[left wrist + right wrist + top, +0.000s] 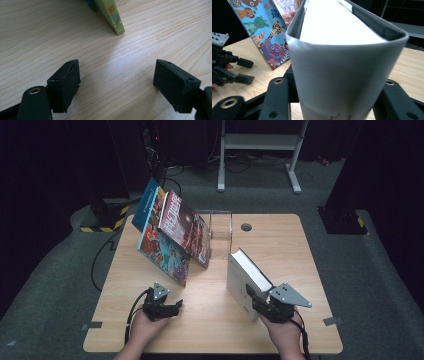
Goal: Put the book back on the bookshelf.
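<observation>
My right gripper [261, 304] clasps the spine end of a thick white book [245, 279], which stands upright on the right half of the desk [280, 240], fore-edge up. In the right gripper view the book [342, 65] rises between the jaws; the contact of the pads with its covers is hidden behind the spine, so the grip is read from the high view. My left gripper [170, 309] rests low on the desk near its front edge, jaws well apart with bare wood between them [116, 75].

Surroundings: three picture books [172, 232] lean in a stack toward the back left, tilted against one another; the front one is an animal book [265, 32]. A clear stand [221, 231] sits just behind them, between the stack and the white book; its outline is faint and hard to trace. A round grommet hole [246, 226] lies near the back edge. In the left gripper view a green book corner [113, 16] touches the desk ahead, the rest cut off at the top.

Open room: bare desk lies between the grippers and to the right of the white book. Beyond the desk, a dark floor and a white frame [260, 142].
</observation>
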Available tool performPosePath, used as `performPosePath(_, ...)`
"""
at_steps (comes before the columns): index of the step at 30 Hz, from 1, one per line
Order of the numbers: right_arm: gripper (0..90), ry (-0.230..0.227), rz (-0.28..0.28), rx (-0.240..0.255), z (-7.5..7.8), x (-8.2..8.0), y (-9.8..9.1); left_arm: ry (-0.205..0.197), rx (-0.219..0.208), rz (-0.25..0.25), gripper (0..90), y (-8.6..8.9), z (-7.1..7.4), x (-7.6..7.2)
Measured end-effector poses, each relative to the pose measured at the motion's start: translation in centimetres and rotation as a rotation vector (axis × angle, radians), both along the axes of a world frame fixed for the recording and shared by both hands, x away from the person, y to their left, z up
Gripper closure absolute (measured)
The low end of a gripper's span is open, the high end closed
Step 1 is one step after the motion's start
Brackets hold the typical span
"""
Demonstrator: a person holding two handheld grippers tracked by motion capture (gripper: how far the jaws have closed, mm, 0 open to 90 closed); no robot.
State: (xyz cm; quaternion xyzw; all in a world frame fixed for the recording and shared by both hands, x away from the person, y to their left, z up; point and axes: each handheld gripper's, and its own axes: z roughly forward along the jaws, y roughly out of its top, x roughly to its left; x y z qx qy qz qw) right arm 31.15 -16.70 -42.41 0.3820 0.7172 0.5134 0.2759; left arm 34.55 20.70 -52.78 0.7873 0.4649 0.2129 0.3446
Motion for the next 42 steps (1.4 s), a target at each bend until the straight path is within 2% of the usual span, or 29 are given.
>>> performPosePath(23,54.5,0.007,-0.038,-0.01,0.3,-0.1,0.6,-0.001,-0.004,0.001,21.4,0.0,0.0,0.0)
performPosePath(29,54.7,0.006,-0.044,-0.036,0.9,0.2,1.1,-0.001,-0.005,0.0,21.4,0.0,0.0,0.0)
performPosePath(33,54.7,0.013,-0.046,-0.015,1.2,0.5,1.0,-0.001,-0.005,0.0,21.4,0.0,0.0,0.0)
performPosePath(42,54.6,-0.016,-0.042,0.01,2.9,1.1,1.0,-0.001,-0.005,0.003,21.4,0.0,0.0,0.0)
